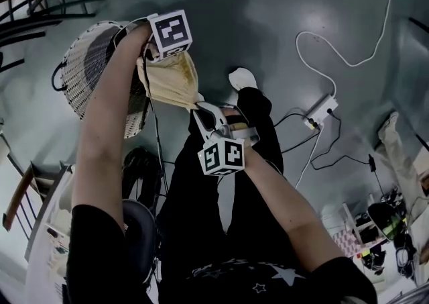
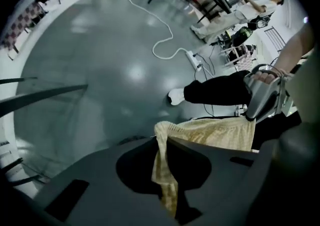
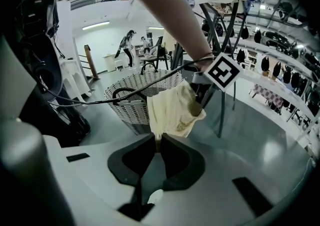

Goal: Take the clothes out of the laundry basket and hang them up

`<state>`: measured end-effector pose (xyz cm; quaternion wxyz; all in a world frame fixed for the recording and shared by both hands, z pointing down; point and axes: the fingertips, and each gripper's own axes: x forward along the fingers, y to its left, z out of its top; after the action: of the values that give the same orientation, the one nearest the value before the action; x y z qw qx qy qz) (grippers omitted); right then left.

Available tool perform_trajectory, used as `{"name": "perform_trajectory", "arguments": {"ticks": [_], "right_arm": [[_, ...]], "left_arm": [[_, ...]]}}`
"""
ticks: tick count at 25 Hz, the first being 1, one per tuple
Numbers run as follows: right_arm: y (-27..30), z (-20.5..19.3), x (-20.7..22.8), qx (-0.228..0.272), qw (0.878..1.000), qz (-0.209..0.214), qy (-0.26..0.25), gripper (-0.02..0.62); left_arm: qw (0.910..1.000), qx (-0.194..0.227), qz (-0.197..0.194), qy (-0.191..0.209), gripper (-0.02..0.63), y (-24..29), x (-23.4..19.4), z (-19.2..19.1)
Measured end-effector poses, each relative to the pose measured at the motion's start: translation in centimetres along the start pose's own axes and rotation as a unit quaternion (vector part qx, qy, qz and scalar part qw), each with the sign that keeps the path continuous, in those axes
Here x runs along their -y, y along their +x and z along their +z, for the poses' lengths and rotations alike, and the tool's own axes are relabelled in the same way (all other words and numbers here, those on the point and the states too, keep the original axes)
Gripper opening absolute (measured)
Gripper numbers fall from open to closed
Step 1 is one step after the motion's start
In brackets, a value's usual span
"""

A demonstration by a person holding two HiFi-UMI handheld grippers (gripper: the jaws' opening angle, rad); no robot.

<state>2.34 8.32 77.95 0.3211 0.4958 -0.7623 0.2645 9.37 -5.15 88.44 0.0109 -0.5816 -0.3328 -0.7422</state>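
Yellow cloth (image 1: 171, 84) clamped at opposite edges by left gripper (image 2: 161, 145), right gripper (image 3: 157, 142).

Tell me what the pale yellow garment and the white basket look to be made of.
The pale yellow garment: soft, matte woven or knitted cloth; it drapes and folds limply. The white basket: wicker or plastic weave, openwork lattice walls; which, unclear.

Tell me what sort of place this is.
Probably a large indoor workshop or recording hall, not a home: a wide glossy grey floor, a power strip with loose cables across it, and metal racks hung with items.
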Motion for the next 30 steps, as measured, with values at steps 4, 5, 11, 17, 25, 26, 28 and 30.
{"name": "perform_trajectory", "arguments": {"ticks": [4,5,11,17,25,26,28,30], "right_arm": [[-2.1,1.6,1.4,-0.003,1.000,-0.018,-0.009,0.049],[-2.8,2.3,1.5,-0.003,1.000,-0.021,-0.011,0.049],[-6.2,6.6,3.8,0.010,0.998,-0.041,-0.050,0.048],[-11.8,10.1,7.5,0.027,0.994,-0.092,-0.061,0.048],[-21.5,17.0,13.1,0.064,0.977,-0.169,-0.117,0.049],[-22.5,18.1,13.6,0.070,0.973,-0.176,-0.130,0.049],[-24.4,20.3,14.2,0.084,0.966,-0.190,-0.154,0.051],[-26.0,21.8,13.8,0.095,0.960,-0.202,-0.172,0.051]], "left_arm": [[0.9939,0.081,0.074,0.010,0.037,-6.9,-0.2,1.1],[0.9909,0.095,0.094,0.010,0.037,-8.7,-0.1,0.9],[0.9730,0.159,0.162,-0.042,0.037,-17.7,1.2,-2.0],[0.9336,0.287,0.171,-0.129,0.035,-25.4,5.6,-3.5],[0.8537,0.426,0.238,-0.183,0.035,-38.1,12.5,-4.9],[0.8438,0.438,0.247,-0.186,0.035,-39.7,13.1,-5.0],[0.8207,0.468,0.261,-0.198,0.035,-42.8,14.3,-5.4],[0.8003,0.494,0.265,-0.212,0.034,-45.2,16.0,-6.0]]}}
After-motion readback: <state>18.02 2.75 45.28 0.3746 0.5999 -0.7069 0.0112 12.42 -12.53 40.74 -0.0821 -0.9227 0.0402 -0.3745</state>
